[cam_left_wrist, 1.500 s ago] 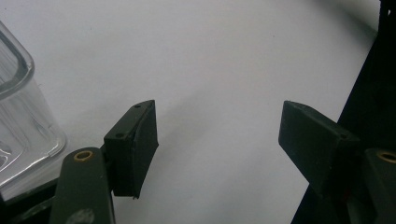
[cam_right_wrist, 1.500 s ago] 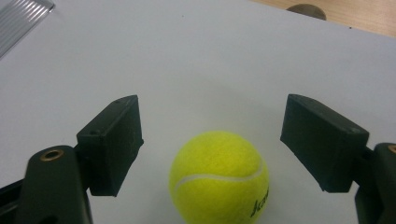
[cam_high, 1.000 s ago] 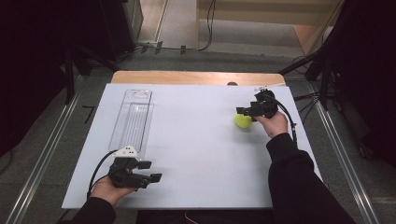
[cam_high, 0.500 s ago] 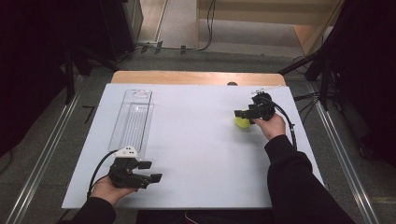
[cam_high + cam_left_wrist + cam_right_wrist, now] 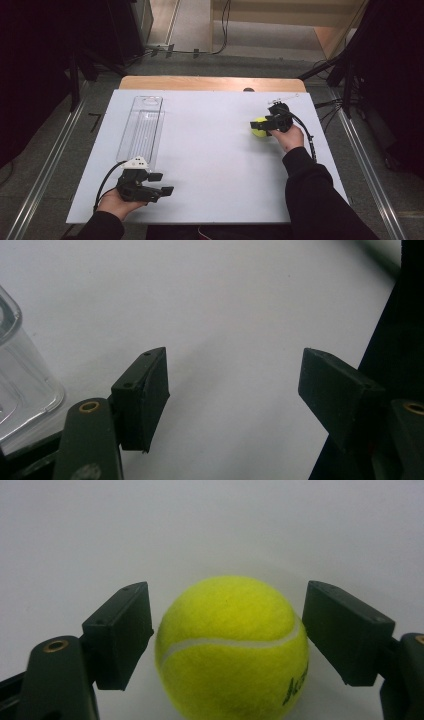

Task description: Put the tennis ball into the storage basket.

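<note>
The tennis ball (image 5: 232, 647) lay on the white board (image 5: 210, 150), well to the right of the clear plastic tray (image 5: 141, 131) and about level with that tray's middle. In the right gripper view the ball sat between the two black jaws, which stood wide: a thin gap showed on the left side, while the right jaw was at or just off the felt, too close to tell. The right gripper (image 5: 263, 124) reached the ball from the side away from the tray, held in the person's right hand (image 5: 289, 137). The left gripper (image 5: 159, 184) rested just off the tray's near end, in the left hand (image 5: 116, 201). Its jaws were spread wide over bare board, with a corner of the tray just beside the left one.
</note>
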`<state>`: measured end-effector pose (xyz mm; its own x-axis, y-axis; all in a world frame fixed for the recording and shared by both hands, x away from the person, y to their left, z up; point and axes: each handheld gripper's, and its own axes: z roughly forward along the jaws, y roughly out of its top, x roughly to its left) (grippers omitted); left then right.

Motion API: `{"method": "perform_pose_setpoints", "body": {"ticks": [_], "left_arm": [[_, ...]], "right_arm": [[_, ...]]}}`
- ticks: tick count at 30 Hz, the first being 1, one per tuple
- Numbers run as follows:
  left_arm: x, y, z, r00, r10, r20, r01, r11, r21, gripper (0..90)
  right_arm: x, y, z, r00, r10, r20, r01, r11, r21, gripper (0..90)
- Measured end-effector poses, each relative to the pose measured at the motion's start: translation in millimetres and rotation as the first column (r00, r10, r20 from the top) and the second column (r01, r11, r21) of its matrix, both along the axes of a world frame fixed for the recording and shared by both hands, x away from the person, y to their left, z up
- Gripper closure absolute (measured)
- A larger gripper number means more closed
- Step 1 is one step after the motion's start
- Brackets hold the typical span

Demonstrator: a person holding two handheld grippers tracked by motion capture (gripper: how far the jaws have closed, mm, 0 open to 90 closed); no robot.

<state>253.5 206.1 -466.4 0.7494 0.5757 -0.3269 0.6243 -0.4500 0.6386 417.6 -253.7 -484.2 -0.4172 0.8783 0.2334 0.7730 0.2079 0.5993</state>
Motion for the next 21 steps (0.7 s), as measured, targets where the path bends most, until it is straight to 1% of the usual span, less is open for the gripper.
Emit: {"method": "perform_pose_setpoints", "body": {"ticks": [1, 6, 7, 12, 13, 16, 20, 21], "left_arm": [[0.0, 0.0, 0.0, 1.0000, 0.000, 0.001, 0.000, 1.0000, 0.001, 29.2], [0.1, 0.0, 0.1, 1.0000, 0.000, 0.000, 0.000, 1.0000, 0.001, 29.2], [0.0, 0.0, 0.1, 1.0000, -0.001, 0.001, 0.001, 1.0000, 0.001, 29.2], [-0.1, 0.0, 0.2, 1.0000, 0.000, 0.000, 0.000, 1.0000, -0.001, 29.2], [-0.1, 0.0, 0.2, 1.0000, 0.000, 0.000, 0.000, 1.0000, 0.000, 29.2], [-0.1, 0.2, 0.3, 1.0000, -0.002, 0.000, 0.002, 1.0000, 0.001, 29.2], [-0.2, 0.1, 0.3, 1.0000, -0.002, 0.000, 0.002, 1.0000, 0.000, 29.2], [-0.2, 0.1, 0.4, 1.0000, -0.002, 0.000, 0.002, 1.0000, 0.000, 29.2]], "right_arm": [[-0.1, 0.2, -1.7, 1.0000, -0.002, -0.008, 0.002, 1.0000, -0.004, 18.6], [0.2, 1.3, -4.8, 0.9999, 0.002, -0.014, -0.002, 1.0000, -0.004, 18.6], [0.1, 1.9, -6.1, 0.9997, 0.001, -0.023, -0.001, 1.0000, -0.008, 18.6], [0.4, 3.0, -10.0, 0.9994, 0.005, -0.033, -0.005, 0.9999, -0.014, 18.5], [0.4, 3.0, -10.0, 0.9994, 0.005, -0.033, -0.005, 0.9999, -0.014, 18.5], [-0.1, 5.9, -12.7, 0.9992, 0.025, -0.031, -0.026, 0.9990, -0.037, 17.0], [-0.4, 5.9, -14.7, 0.9993, 0.025, -0.026, -0.026, 0.9991, -0.032, 16.0], [-0.7, 5.7, -15.2, 0.9993, 0.024, -0.030, -0.025, 0.9991, -0.035, 16.0]]}}
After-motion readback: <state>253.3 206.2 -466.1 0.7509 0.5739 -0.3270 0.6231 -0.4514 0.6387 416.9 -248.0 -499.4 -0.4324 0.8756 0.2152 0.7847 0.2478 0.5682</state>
